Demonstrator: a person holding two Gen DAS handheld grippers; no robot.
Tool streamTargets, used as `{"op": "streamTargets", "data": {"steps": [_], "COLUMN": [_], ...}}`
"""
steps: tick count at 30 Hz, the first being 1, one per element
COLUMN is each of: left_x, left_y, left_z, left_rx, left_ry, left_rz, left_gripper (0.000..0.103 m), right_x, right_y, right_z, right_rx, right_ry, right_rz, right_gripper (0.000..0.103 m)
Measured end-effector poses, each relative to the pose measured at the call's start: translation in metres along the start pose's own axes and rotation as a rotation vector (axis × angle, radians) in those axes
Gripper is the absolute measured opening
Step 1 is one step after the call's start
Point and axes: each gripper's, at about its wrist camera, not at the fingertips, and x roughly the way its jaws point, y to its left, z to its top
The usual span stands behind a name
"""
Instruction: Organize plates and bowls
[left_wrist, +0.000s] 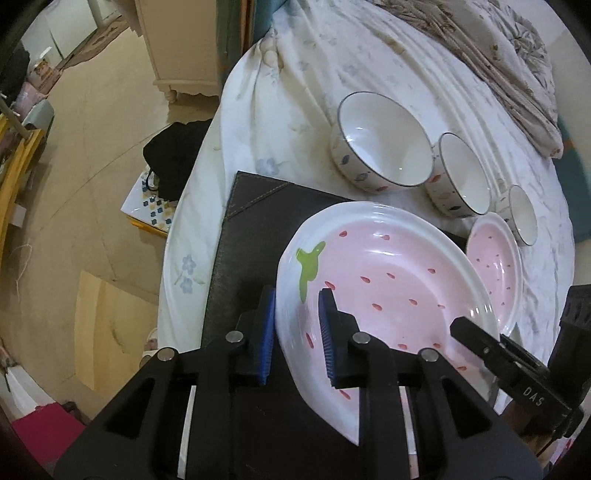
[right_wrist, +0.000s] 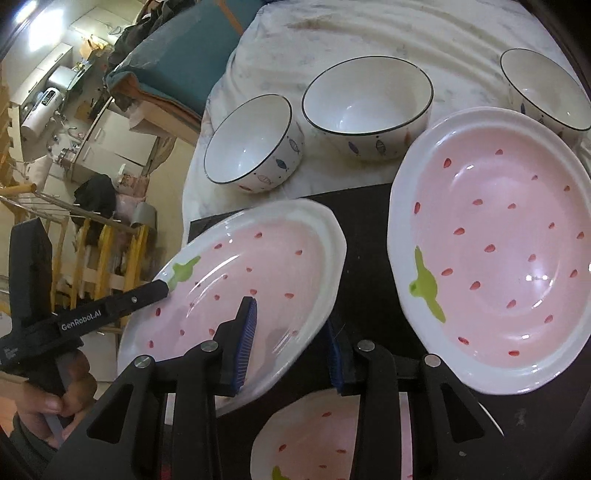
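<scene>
Both tools clamp one pink strawberry-patterned ceramic plate (right_wrist: 236, 291) by its white rim, tilted above the dark leather mat (left_wrist: 251, 236): the left tool (left_wrist: 297, 332) at its stem end, the right tool (right_wrist: 291, 347) at the opposite edge. At 6 o'clock beneath lies a second strawberry plate (right_wrist: 317, 439); at 2 o'clock a larger strawberry plate (right_wrist: 495, 251) overlaps the mat's far edge. Beyond, three white dark-rimmed bowls (right_wrist: 367, 110) line the sheet-covered bench (left_wrist: 295, 74), well inside its edge.

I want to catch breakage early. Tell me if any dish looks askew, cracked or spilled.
One strawberry plate is tilted, raised off the dark mat, with the left gripper and right gripper each straddling its rim. The other large plate lies flat. The bowls stand upright, empty. No cracks or spills show.
</scene>
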Motion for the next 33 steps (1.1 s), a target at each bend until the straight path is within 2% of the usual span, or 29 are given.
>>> {"op": "streamTargets", "data": {"steps": [9,18,26,33], "left_x": [-0.019,-0.028,-0.007,0.008], "left_y": [-0.014,-0.062,-0.095,-0.102], "left_z": [-0.021,-0.065,-0.110,-0.129], "left_rx": [0.058,0.230,0.348,0.370], "left_ry": [-0.031,-0.022,0.068,0.096], "left_rz": [-0.055,-0.097,-0.081,-0.036], "left_gripper": [0.019,0.019,0.019,0.019], "right_x": [-0.024,-0.062,-0.096,-0.095], "right_y": [0.010,-0.005,-0.029,-0.044], "right_z": [-0.026,-0.082,-0.135,-0.157], "right_rx": [-0.033,0.009,0.085,0.113], "right_ry": [-0.014,-0.031,-0.059,-0.032], "right_rz": [-0.012,-0.044,-0.065,-0.079], "right_gripper": [0.037,0.037,0.037,0.037]}}
